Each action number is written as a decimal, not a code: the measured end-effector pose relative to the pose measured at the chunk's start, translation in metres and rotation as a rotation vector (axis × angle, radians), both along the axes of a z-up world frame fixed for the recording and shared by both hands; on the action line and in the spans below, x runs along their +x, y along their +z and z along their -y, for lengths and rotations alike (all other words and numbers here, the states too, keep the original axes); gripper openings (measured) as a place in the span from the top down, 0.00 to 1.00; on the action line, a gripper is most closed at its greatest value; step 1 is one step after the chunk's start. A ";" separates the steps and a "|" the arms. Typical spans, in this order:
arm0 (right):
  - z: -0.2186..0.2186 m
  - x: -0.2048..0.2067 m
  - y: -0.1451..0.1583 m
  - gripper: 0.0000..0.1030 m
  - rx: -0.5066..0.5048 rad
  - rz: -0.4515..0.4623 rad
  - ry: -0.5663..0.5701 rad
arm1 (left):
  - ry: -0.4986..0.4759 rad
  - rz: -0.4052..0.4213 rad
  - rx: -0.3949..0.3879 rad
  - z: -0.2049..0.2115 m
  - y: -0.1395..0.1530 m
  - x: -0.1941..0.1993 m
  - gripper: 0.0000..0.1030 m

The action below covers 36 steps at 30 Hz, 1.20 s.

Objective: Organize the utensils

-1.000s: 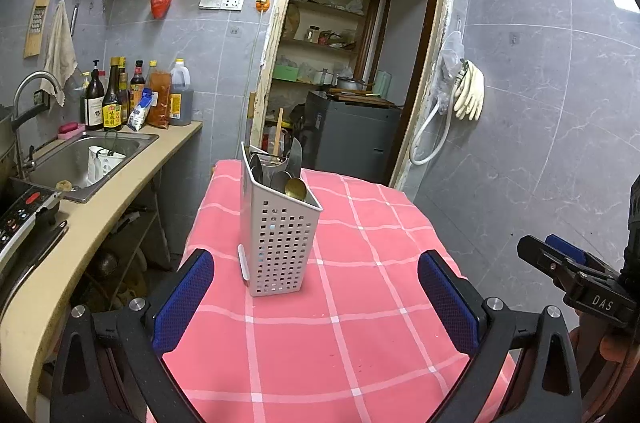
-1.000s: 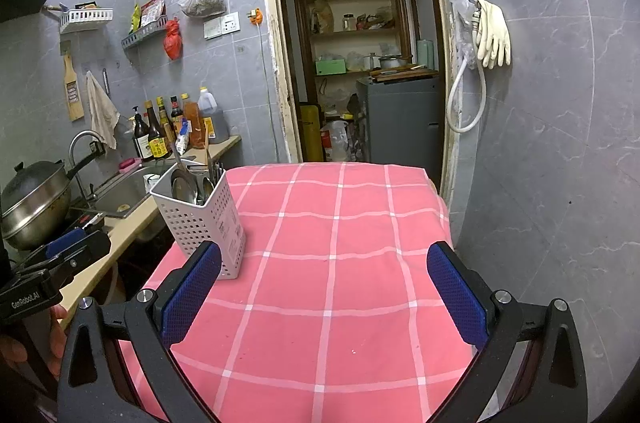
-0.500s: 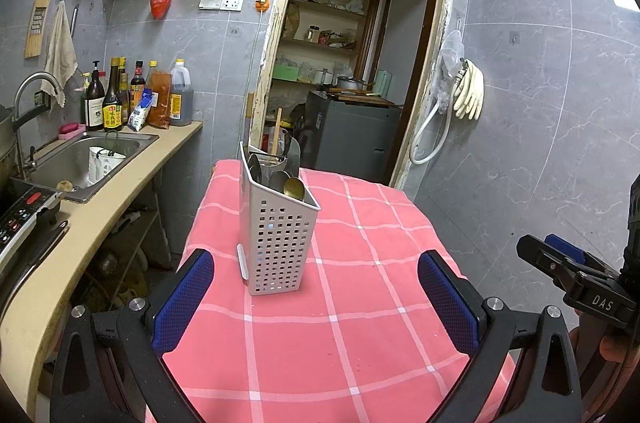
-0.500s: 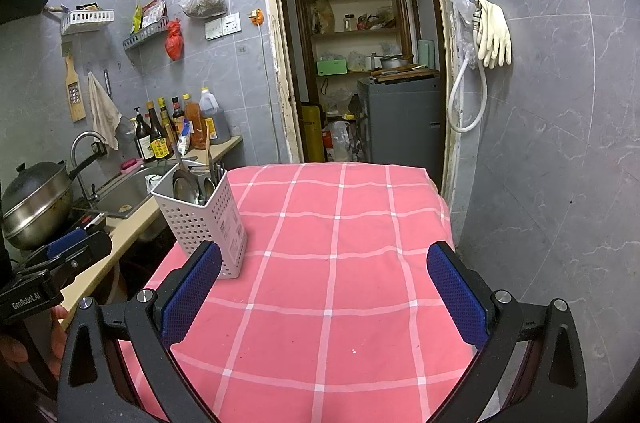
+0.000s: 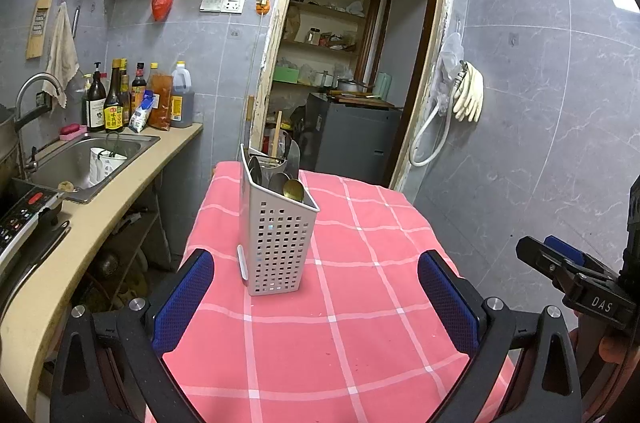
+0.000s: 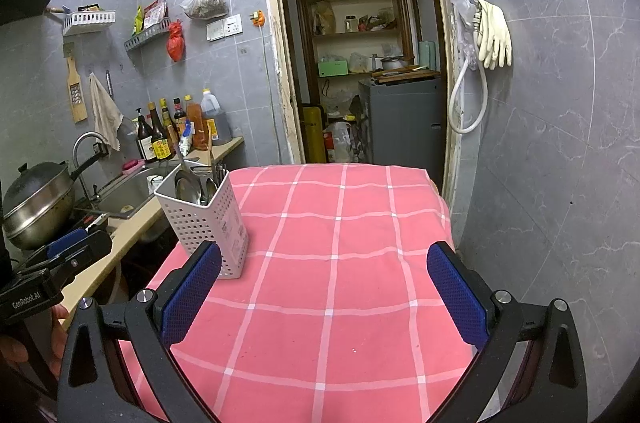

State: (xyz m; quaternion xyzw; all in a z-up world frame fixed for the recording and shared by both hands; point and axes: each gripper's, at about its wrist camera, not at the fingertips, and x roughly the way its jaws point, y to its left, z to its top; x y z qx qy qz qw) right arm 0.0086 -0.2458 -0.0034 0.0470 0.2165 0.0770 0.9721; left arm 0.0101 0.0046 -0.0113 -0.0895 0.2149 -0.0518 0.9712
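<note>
**Utensils stand in the white holder on the pink surface**

Utensils [image 5: 286, 183] sit upright in a white perforated holder [image 5: 276, 243] that stands on the surface [image 5: 340, 343], which is covered by a pink cloth with white grid lines. Spoon bowls show above the rim, along with a wooden stick and a wide metal blade toward the holder's far end. The holder stands near the surface's left edge, on the side next to the kitchen counter [image 5: 80, 251] and its sink [image 5: 80, 159].

The left tongs [image 5: 316, 297] hang above the near part of the surface with the 2 blue-padded fingers [image 5: 184, 297] spread wide, nothing between them; the holder lies just ahead, closer to the left finger. The right tongs [image 6: 324, 297] are likewise spread wide and empty, with the holder ahead and off to their left, near the left pad in the right wrist view.

Bottles [image 6: 176, 131] line the back of the counter, a lidded pot [image 6: 38, 203] sits on the stove, and pale rubber gloves [image 6: 494, 35] hang on the wall by the doorway.
</note>
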 end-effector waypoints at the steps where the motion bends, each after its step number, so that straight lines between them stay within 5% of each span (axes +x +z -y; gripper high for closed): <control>1: -0.001 0.000 -0.001 0.02 -0.001 -0.001 0.000 | 0.000 -0.001 0.000 0.000 0.000 0.000 0.01; 36: -0.006 -0.005 -0.001 0.02 0.002 -0.002 0.002 | 0.002 -0.005 0.001 -0.001 -0.001 0.000 0.01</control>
